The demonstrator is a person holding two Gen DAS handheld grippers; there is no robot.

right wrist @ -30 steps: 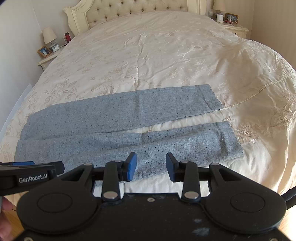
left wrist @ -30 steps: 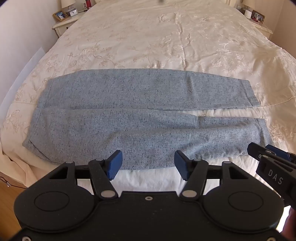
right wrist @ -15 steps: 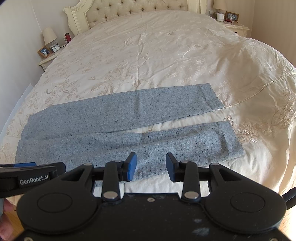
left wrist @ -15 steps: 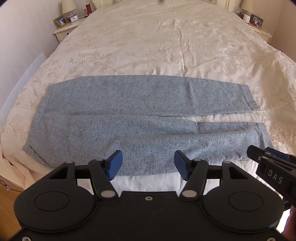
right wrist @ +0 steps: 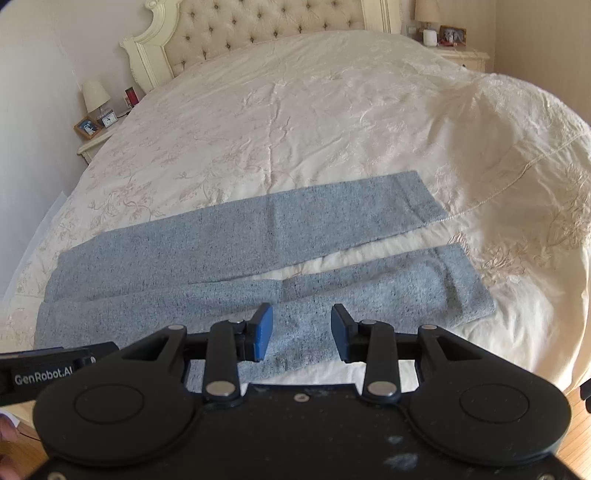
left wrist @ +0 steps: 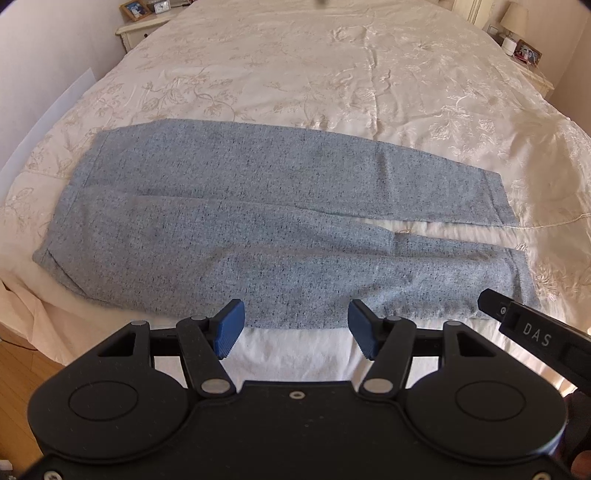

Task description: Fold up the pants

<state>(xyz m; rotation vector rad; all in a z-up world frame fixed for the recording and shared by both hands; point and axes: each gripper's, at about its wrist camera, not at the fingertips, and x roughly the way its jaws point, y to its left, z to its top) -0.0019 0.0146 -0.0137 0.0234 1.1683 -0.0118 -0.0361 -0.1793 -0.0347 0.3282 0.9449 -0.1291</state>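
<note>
Grey-blue pants (left wrist: 258, 229) lie flat across the foot of the bed, waist to the left, the two legs side by side with hems to the right; they also show in the right wrist view (right wrist: 258, 258). My left gripper (left wrist: 293, 328) is open and empty, just short of the near leg's front edge. My right gripper (right wrist: 301, 332) is open and empty, over the near leg's front edge. The right gripper's body shows at the lower right of the left wrist view (left wrist: 535, 332).
A cream embroidered bedspread (right wrist: 332, 122) covers the bed. A tufted headboard (right wrist: 258, 29) stands at the far end. Nightstands with lamps and photo frames stand at the left (right wrist: 96, 129) and right (right wrist: 454, 48). Wood floor (left wrist: 22, 373) lies below the bed's front edge.
The left gripper has moved closer and turned a little right, so the pants look larger. The right gripper has edged forward over the near leg. Both stay open.
</note>
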